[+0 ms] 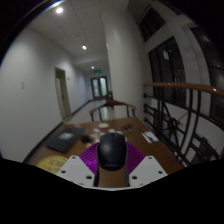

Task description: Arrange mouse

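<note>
A black computer mouse (112,148) sits between my gripper's (112,156) two fingers, its rounded back facing the camera. The purple pads (91,158) press against both of its sides with no visible gap, so the gripper is shut on the mouse. The mouse is held over the near part of a wooden table (120,128). The mouse's underside and the table right below it are hidden.
A dark flat pad or laptop (65,140) lies on the table to the left, with a yellow item (48,162) nearer. A white sheet (150,136) lies to the right. A chair (112,108) stands at the far end. A railing (175,115) runs along the right.
</note>
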### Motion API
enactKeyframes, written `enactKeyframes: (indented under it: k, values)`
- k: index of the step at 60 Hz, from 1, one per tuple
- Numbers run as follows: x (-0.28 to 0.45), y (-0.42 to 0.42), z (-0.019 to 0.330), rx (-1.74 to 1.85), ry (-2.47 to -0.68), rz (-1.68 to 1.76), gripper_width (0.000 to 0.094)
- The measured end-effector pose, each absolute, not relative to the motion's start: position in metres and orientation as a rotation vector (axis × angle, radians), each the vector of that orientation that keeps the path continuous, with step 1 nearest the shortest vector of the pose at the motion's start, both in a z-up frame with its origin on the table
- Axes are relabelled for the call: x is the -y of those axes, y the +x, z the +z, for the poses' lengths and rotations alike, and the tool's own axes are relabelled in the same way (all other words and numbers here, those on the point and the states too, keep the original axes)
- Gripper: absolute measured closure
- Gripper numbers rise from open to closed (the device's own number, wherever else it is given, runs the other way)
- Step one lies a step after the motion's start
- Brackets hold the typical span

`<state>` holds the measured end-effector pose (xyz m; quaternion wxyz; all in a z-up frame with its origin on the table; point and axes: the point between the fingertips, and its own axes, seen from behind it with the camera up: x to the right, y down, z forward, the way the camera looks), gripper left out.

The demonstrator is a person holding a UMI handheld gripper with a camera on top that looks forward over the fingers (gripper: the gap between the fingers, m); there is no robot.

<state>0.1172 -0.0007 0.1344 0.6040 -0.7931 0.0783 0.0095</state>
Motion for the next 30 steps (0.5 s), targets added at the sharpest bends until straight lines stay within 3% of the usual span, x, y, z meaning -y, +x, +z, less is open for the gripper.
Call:
enactKeyframes:
  k: [5, 9, 22, 30]
  values:
    - [-0.003, 0.033, 0.174, -0.161, -1.788, 0.120, 0.0596]
    - [-0.013, -0.034, 0.172, -0.118, -1.798, 0.180, 0.0597]
    - [-0.020, -0.141, 0.028, 0.029, -2.070, 0.115, 0.0597]
    - [-0.018, -0.155, -0.015, 0.096, -2.140, 0.065, 0.0590]
